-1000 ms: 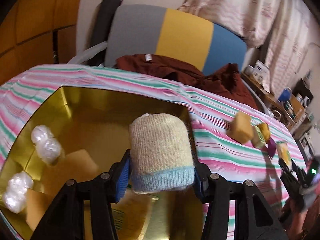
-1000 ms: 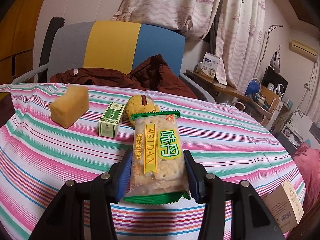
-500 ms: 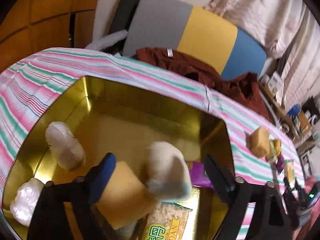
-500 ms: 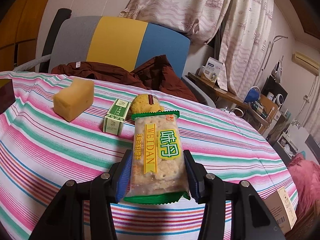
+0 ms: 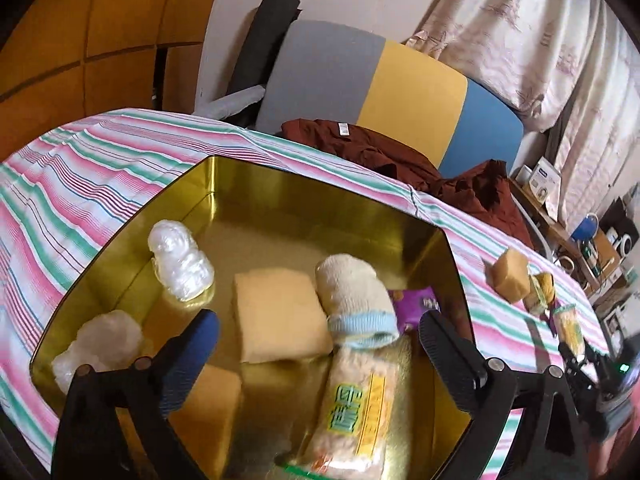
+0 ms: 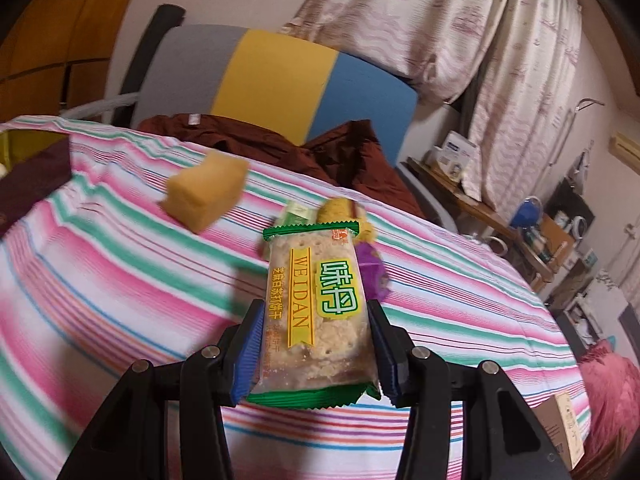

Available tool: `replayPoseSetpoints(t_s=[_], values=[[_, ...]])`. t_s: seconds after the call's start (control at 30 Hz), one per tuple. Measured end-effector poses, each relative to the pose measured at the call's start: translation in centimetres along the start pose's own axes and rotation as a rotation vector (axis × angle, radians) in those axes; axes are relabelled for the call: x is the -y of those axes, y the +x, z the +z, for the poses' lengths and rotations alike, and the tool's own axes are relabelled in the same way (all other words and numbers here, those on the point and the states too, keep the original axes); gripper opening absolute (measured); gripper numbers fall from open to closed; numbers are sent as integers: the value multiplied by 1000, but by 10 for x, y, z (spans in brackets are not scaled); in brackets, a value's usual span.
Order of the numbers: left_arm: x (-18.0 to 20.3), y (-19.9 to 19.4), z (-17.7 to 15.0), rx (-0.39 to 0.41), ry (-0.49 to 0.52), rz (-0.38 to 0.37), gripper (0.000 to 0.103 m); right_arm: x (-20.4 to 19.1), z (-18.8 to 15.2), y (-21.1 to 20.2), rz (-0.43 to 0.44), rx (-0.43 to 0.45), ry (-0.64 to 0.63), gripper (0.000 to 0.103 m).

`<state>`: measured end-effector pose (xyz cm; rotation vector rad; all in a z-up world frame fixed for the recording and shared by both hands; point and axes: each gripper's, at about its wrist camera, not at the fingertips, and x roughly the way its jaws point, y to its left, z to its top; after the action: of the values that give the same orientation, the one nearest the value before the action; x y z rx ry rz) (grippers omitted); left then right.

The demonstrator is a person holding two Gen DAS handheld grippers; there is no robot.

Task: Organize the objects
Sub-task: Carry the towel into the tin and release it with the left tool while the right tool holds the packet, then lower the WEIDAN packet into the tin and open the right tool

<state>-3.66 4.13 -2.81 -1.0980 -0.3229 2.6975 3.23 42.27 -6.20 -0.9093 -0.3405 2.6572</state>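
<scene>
My left gripper [image 5: 318, 334] is open and empty above a gold tin [image 5: 224, 188] on the striped table. In the tin lie a beige sock roll with a blue cuff [image 5: 356, 304], a yellow sponge [image 5: 280, 312], a cracker packet [image 5: 356, 404], a purple packet [image 5: 416, 304] and two clear plastic-wrapped items [image 5: 180, 268]. My right gripper [image 6: 316, 344] is shut on a green WEIDAN cracker packet [image 6: 320, 304] and holds it above the table. That gripper also shows far right in the left wrist view [image 5: 576, 356].
On the striped cloth lie a yellow sponge block [image 6: 204, 192], a small green box [image 6: 296, 214], a yellow round snack [image 6: 344, 216] and a purple packet [image 6: 372, 272]. A dark lid [image 6: 32, 184] lies at left. A chair with a brown garment [image 6: 256, 136] stands behind.
My left gripper opened and let the sock roll drop into the tin, then drew back. My right gripper lifted the cracker packet and moved it leftward.
</scene>
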Motion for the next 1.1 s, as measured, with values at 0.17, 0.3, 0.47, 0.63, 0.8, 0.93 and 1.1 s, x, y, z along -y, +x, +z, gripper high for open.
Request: replayPoseSetpoints(t_s=[0.17,0.3,0.47,0.63,0.8,0.93,1.1], values=[[-1,-1,-9,-6,6,-5,101,-32,24,-20,156,40,32,50],[-4,-3,-14,-2,10,-7,101,-73,44,-38,269,87,-23,50],[-9,-7,-17,5,25,5,101,-128,74,-55,392,135,-102,50],[-19,-9,-22,-6,11,9,101,-177,109,-60,491,143,-166,50],[-26,-11,-21,-12,-5,15,101,-220,132,-46,563,86,-242,50],[-31,-14,-17,-3,-27,23,101,-250,146,-33,590,19,-291,50],[-39,-18,-18,-10,-54,45,101,-277,160,-12,631,-49,-337,50]])
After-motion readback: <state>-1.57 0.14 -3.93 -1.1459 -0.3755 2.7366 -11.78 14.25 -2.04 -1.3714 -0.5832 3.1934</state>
